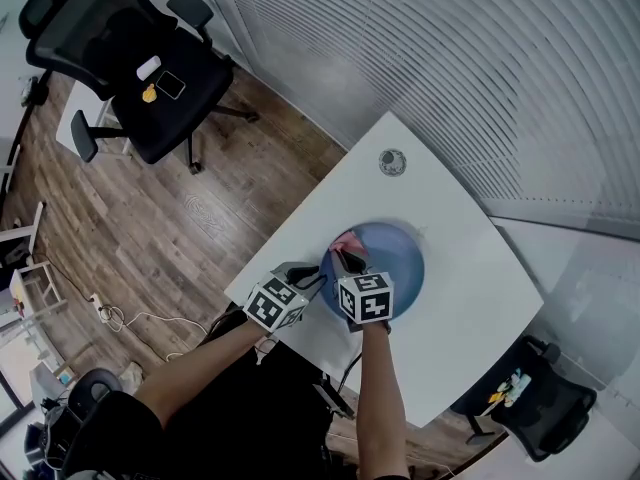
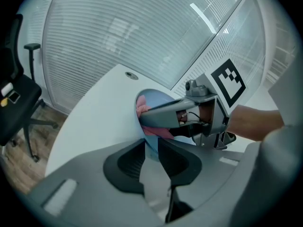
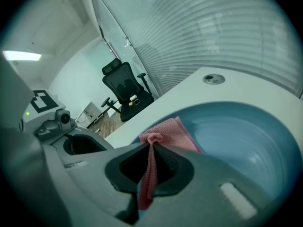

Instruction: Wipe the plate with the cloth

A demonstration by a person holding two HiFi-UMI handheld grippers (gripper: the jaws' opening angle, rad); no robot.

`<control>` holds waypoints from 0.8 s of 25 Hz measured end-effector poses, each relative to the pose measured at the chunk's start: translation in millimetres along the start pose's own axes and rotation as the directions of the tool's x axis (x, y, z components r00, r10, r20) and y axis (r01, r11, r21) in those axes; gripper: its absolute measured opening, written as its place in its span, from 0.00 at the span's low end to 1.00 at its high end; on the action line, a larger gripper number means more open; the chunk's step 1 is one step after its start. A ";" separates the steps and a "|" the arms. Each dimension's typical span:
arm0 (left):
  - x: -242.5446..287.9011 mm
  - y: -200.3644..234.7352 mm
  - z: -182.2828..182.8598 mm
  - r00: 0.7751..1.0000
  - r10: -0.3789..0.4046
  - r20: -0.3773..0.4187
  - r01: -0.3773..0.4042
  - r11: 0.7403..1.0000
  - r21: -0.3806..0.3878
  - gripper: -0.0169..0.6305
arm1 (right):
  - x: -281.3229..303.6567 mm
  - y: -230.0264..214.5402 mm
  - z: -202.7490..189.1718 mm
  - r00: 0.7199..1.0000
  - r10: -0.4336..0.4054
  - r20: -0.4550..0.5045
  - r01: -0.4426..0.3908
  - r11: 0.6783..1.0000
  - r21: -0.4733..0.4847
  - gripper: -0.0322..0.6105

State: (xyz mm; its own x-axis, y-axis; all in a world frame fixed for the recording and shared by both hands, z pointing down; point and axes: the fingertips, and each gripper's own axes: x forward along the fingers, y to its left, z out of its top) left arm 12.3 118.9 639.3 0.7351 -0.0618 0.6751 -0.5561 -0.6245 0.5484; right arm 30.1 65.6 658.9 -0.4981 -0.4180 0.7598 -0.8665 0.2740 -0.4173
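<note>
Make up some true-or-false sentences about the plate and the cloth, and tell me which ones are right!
1. The plate is blue. True.
2. The cloth is green. False: it is pink.
3. The right hand-held gripper pinches the cloth. True.
4. The left hand-held gripper holds a cup. False: its jaws grip the plate's rim.
5. A black office chair stands on the wooden floor, away from the white table. True.
</note>
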 end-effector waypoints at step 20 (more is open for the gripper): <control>-1.0 0.5 -0.7 0.998 -0.041 0.041 0.043 0.997 -0.070 0.18 | -5.0 21.7 -28.5 0.993 0.088 -0.073 -0.094 0.991 -0.090 0.07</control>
State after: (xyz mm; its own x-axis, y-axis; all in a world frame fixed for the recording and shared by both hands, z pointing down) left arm 11.0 119.1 639.3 0.7725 -0.0684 0.6314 -0.5494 -0.5706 0.6104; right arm 14.7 98.3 660.2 -0.5683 -0.3278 0.7547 -0.8092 0.3888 -0.4405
